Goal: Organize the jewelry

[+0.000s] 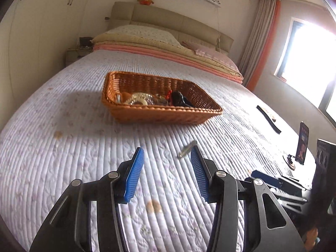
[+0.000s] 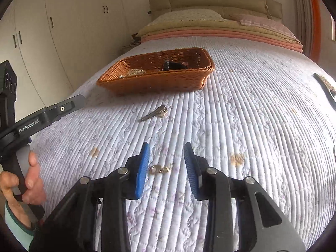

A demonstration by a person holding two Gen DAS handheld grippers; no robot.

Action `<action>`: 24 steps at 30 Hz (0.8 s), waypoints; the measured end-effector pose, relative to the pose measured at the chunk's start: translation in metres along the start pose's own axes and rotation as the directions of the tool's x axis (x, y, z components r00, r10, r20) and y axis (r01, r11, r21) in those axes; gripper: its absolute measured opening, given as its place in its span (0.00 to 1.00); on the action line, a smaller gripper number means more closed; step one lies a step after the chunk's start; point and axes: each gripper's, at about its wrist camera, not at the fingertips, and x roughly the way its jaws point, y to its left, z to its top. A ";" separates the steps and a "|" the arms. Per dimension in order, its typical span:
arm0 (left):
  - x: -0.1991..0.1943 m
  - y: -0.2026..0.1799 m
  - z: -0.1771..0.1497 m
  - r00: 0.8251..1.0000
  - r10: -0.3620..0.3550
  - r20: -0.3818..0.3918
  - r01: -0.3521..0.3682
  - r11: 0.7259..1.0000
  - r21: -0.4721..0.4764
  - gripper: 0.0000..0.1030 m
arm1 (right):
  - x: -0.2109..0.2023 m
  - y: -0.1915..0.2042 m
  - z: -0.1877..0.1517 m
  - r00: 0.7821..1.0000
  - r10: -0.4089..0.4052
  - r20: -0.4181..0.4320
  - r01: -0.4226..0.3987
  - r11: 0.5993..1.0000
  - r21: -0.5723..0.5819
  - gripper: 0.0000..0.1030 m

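A brown wicker basket sits mid-bed and holds pale beaded pieces and a black item. My left gripper stands open over the quilt with nothing between its blue pads. A silver hair clip lies just past its right fingertip. My right gripper is open and low over the quilt. A small gold linked piece lies on the quilt between its fingers, untouched by the pads. A hand holds the left gripper's handle at the left edge of the right wrist view.
A black strap lies near the bed's right side. A phone on a stand and dark equipment sit at the right edge. Folded blankets and pillows lie at the headboard; wardrobes on the left, window on the right.
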 end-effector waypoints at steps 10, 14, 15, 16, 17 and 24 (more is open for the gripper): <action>0.006 0.000 -0.023 0.999 -0.001 -0.040 0.000 1.000 -0.002 0.44 | 0.024 0.008 -0.032 0.998 0.011 -0.069 -0.005 0.997 0.083 0.25; 0.009 0.006 -0.025 0.999 -0.004 -0.051 0.003 1.000 -0.010 0.44 | 0.036 0.012 -0.028 0.997 -0.012 -0.077 0.019 0.995 0.094 0.25; 0.010 0.007 -0.025 0.999 -0.004 -0.053 0.003 1.000 -0.012 0.44 | 0.039 0.011 -0.026 0.997 -0.021 -0.078 0.028 0.994 0.102 0.25; 0.010 0.009 -0.026 0.999 -0.006 -0.054 0.005 1.000 -0.014 0.44 | 0.040 0.010 -0.026 0.996 -0.037 -0.077 0.045 0.993 0.107 0.25; 0.011 0.010 -0.026 0.998 -0.009 -0.055 0.008 1.000 -0.017 0.44 | 0.042 0.010 -0.025 0.996 -0.042 -0.076 0.051 0.992 0.111 0.25; 0.020 0.014 -0.030 0.997 -0.029 -0.075 0.026 0.999 -0.030 0.44 | 0.051 0.016 -0.017 0.990 -0.103 -0.092 0.110 0.991 0.076 0.20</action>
